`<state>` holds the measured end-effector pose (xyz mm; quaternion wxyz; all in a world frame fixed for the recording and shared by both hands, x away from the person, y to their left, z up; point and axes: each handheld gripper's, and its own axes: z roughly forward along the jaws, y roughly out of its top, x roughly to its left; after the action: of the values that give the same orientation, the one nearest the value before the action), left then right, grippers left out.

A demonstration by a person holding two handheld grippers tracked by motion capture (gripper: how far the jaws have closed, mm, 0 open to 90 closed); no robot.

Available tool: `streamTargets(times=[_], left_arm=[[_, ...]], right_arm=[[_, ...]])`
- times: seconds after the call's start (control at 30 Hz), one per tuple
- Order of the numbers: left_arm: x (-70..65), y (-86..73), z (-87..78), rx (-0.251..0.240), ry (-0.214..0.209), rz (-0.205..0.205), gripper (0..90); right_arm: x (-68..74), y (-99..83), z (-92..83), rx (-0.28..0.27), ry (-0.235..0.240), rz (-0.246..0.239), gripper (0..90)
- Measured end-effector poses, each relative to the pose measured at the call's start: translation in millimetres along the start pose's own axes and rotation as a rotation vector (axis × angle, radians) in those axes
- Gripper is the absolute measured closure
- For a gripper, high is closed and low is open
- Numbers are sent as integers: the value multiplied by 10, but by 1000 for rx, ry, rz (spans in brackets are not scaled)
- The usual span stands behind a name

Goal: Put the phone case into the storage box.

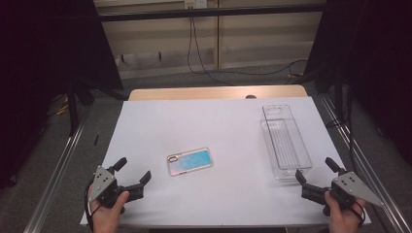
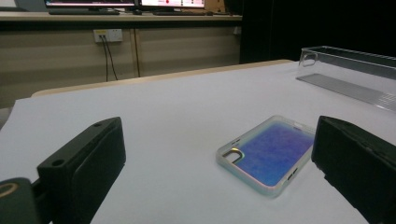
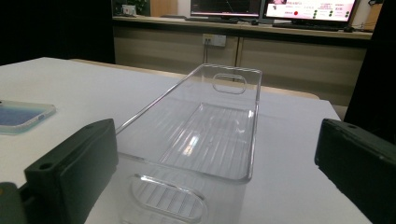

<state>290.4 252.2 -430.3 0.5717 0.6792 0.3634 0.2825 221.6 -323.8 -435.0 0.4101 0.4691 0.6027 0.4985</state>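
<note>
Jaws are standing spread on both the left gripper (image 1: 132, 172) and right gripper (image 1: 316, 171). A phone case (image 1: 190, 161) is lying between them, beside a clear tray (image 1: 285, 141).

- My left hand (image 1: 108, 211) grips the left gripper (image 1: 132, 171) low at my near left, jaws spread wide, nothing between them.
- My right hand (image 1: 344, 213) holds the right gripper (image 1: 316, 170) at my near right, jaws likewise wide apart and empty.
</note>
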Motion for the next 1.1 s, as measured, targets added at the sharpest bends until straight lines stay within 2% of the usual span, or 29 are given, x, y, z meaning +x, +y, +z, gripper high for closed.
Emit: streamTargets(times=[0.07,0.27,0.33,0.63,0.77,0.87,1.1], left_arm=[[-2,10,-10,-1,1,25,27],[-16,2,-29,11,1,-4,28],[-14,4,-35,14,-2,4,30],[-39,4,-9,20,-17,-10,30],[-55,10,2,57,-22,-20,33],[-76,14,13,59,-32,-19,35],[-170,29,105,82,-103,-19,35]], right_arm=[[4,0,2,-2,3,-5,0],[16,1,11,0,8,-3,0],[15,1,9,-3,9,-1,0],[9,-3,0,-1,5,0,0],[14,-4,-5,-1,4,-1,0],[17,-5,-7,0,5,0,0],[1,-12,-20,2,-2,1,0]])
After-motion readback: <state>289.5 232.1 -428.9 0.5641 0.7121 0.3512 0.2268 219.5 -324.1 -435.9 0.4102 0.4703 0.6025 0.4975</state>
